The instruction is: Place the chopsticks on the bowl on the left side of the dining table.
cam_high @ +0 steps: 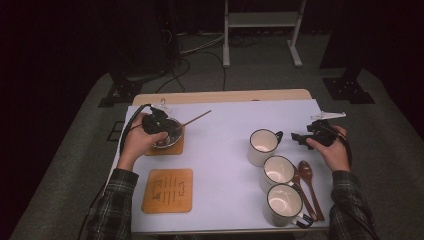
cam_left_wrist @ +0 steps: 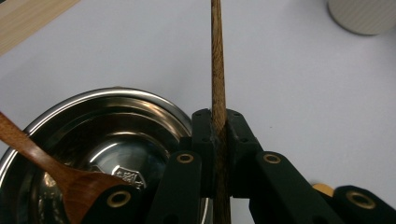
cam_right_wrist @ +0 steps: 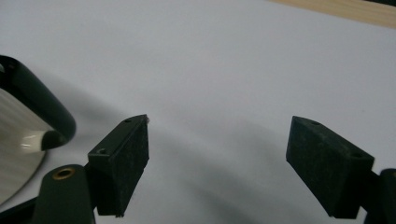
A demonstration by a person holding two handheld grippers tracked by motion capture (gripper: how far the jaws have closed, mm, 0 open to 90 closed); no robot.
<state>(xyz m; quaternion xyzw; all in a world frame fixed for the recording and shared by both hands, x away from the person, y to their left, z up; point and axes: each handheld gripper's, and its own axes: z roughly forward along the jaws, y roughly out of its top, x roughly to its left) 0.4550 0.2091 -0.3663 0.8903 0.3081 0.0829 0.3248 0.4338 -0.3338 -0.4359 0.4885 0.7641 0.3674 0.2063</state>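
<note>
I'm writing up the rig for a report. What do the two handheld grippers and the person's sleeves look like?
Both are black. The left gripper has linked black arms with brass-coloured rivets and blocky jaw pads; a black cable loops from it. The right gripper has wedge-shaped, matt black pads with small screw holes, and a pale grey three-cornered plate on top. The person wears dark plaid flannel sleeves.

The left hand (cam_high: 139, 141) is covering part of the round steel bowl (cam_high: 172, 136). The bottom edge is cutting off the brown wooden stick (cam_left_wrist: 217, 70) and the wooden spoon bowl (cam_left_wrist: 84, 186).
</note>
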